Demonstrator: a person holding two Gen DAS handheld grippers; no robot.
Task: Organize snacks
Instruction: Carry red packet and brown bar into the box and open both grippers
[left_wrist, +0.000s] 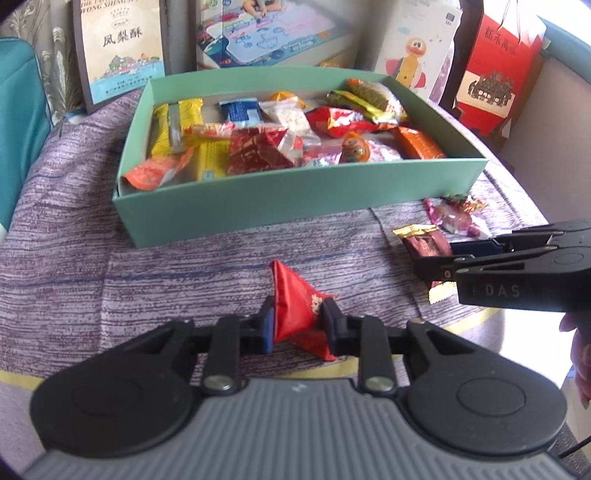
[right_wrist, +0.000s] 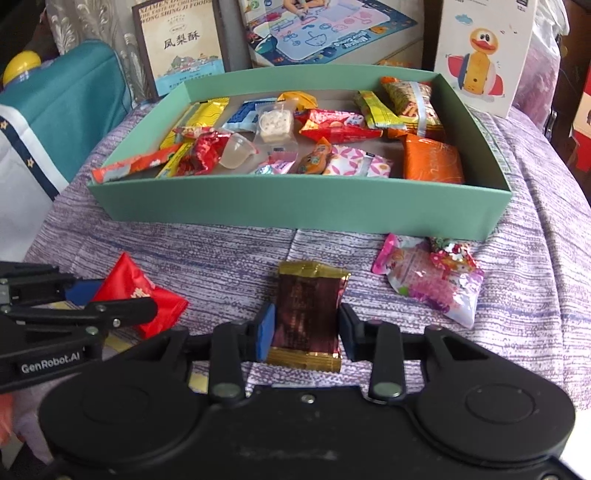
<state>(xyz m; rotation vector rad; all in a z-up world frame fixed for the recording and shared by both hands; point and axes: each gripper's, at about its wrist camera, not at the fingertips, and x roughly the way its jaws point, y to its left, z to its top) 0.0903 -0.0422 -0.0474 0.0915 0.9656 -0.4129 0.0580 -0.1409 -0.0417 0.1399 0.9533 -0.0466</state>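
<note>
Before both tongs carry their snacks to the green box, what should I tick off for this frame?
1. Left tongs closed on the red packet: ok.
2. Right tongs closed on the brown packet: cannot tell; pads flank it, contact unclear.
3. Green box open on top: ok.
4. Free space in the box: ok, bare floor near the orange pack.
5. Pink packet outside the box: not ok.

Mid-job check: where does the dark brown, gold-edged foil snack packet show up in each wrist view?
Left wrist view: the dark brown gold-edged foil packet is at right of centre, partly hidden by the right gripper.
Right wrist view: bottom centre, between the right gripper's fingers on the purple cloth.
Shared landmark: the mint-green cardboard box lies just beyond it.
</note>
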